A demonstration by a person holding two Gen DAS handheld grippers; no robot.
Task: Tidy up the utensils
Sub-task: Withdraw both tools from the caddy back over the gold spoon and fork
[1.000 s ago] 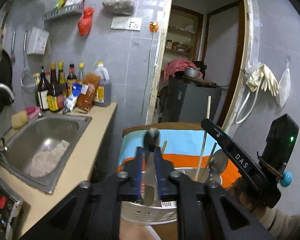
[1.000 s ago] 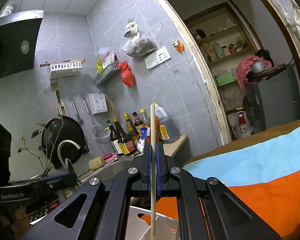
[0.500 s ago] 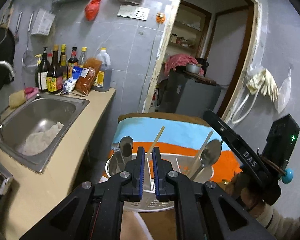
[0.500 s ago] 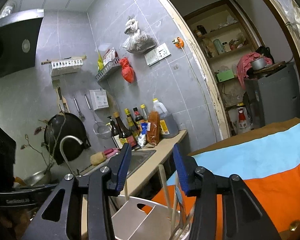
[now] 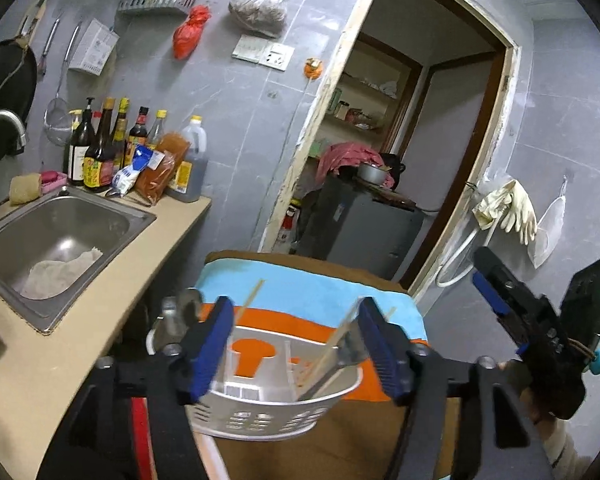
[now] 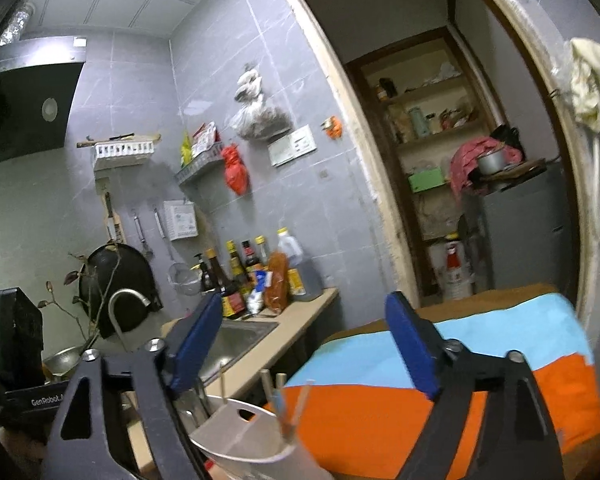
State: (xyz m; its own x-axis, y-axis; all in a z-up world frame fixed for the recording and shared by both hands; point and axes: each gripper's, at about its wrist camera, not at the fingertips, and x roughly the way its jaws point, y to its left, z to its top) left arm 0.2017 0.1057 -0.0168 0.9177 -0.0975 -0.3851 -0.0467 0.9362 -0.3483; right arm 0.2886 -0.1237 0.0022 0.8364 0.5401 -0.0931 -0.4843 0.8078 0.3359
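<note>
Blue-padded fingers of the left gripper stand wide apart and hold nothing, angled down over the white slotted plastic utensil caddy, which sits between them. That caddy rests at the near edge of a small table under an orange and light-blue cloth, just beside the end of the beige countertop. Wooden chopsticks lean in its right compartment, tips tilted toward the right finger; metal spoon handles stick up at its left rim, blurred. The right gripper also stands wide and empty, raised and pointing level toward the doorway, with the caddy's handle low between its fingers. From the left wrist view, that gripper hangs off the table's right edge, well apart from the caddy. A steel sink is set into the countertop, with dark sauce bottles at its back corner.
</note>
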